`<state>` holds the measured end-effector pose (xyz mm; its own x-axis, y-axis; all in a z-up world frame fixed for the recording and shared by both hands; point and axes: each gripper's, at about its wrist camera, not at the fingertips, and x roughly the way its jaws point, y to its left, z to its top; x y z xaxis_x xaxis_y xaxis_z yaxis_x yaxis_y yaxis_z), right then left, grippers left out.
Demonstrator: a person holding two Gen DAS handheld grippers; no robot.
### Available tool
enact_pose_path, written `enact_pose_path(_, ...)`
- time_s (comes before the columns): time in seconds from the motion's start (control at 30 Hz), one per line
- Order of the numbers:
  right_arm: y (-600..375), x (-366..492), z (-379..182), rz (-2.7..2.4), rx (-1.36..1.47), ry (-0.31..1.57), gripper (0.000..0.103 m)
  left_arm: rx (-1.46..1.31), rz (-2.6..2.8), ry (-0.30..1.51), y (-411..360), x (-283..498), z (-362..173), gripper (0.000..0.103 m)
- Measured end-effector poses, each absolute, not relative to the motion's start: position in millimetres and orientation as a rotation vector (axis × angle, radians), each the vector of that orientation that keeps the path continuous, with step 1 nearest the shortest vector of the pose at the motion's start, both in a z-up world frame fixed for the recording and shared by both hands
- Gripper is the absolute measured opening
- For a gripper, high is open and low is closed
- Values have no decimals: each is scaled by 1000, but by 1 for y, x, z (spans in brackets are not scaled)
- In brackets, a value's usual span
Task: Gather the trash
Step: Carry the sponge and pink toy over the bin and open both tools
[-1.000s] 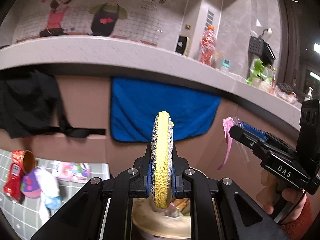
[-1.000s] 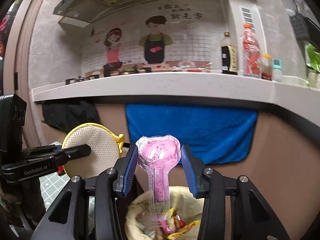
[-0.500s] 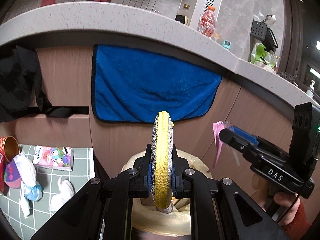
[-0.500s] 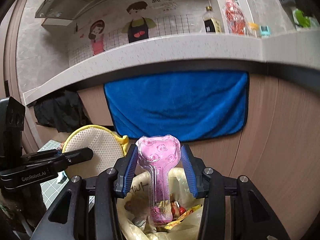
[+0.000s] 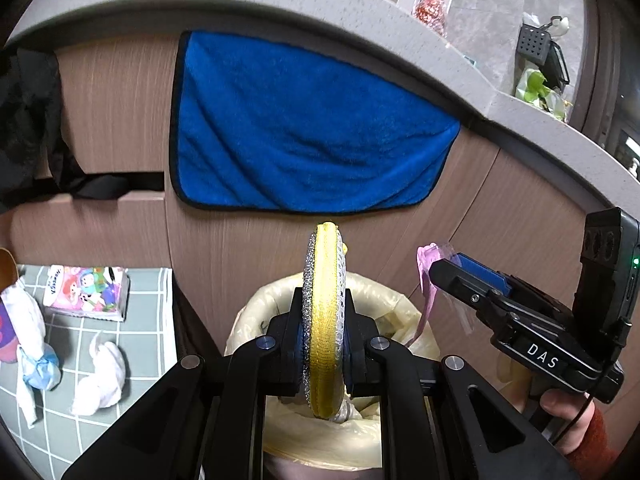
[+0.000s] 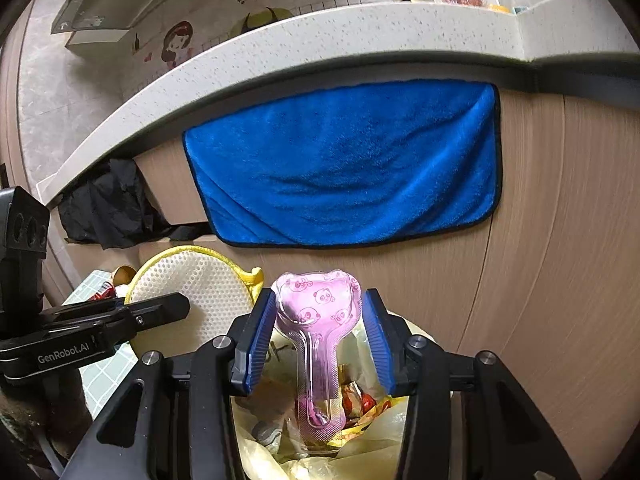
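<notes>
Left fingers (image 5: 323, 344) clamped on the lower part of a yellow mesh scrubbing pad (image 5: 325, 312), held edge-on above the lined trash bin (image 5: 368, 292). Pad looks light, soft and springy; a pinch across its flat faces should hold, though mesh may snag on release.

Right fingers (image 6: 318, 342) closed on the wide bear-shaped head of a pink plastic blister pack (image 6: 318, 320), its stem hanging over the bin's contents. Thin, stiff, slick shell; likely cracks if squeezed hard.

More scraps lie on the checked mat (image 5: 156, 320), left of the bin.

Fluffy blue cloth towel (image 5: 308, 128); glossy pink plastic packaging (image 6: 318, 336); cabinet (image 6: 560, 240) seemingly wood.
</notes>
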<state>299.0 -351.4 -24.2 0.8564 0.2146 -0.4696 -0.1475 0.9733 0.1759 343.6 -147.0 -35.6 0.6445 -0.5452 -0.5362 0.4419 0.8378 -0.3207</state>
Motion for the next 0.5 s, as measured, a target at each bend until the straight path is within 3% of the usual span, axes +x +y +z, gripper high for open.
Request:
enact_pose_path(0.27, -356, 309, -38, 186, 154, 543, 43, -224, -622, 730, -145, 364, -52, 18)
enact_pose_path(0.3, -356, 312, -41, 178, 157, 553, 45, -248, -645, 751, -144, 370, -55, 27)
enact_pose_path(0.33, -357, 314, -44, 169, 163, 565, 50, -287, -659, 780, -141, 376, -60, 45)
enact_pose_path(0.37, -359, 317, -47, 163, 174, 578, 54, -317, -658, 792, -137, 380, -62, 52)
enact_pose_path(0.5, -365, 319, -54, 152, 209, 611, 55, -346, -626, 806, -120, 385, -63, 56)
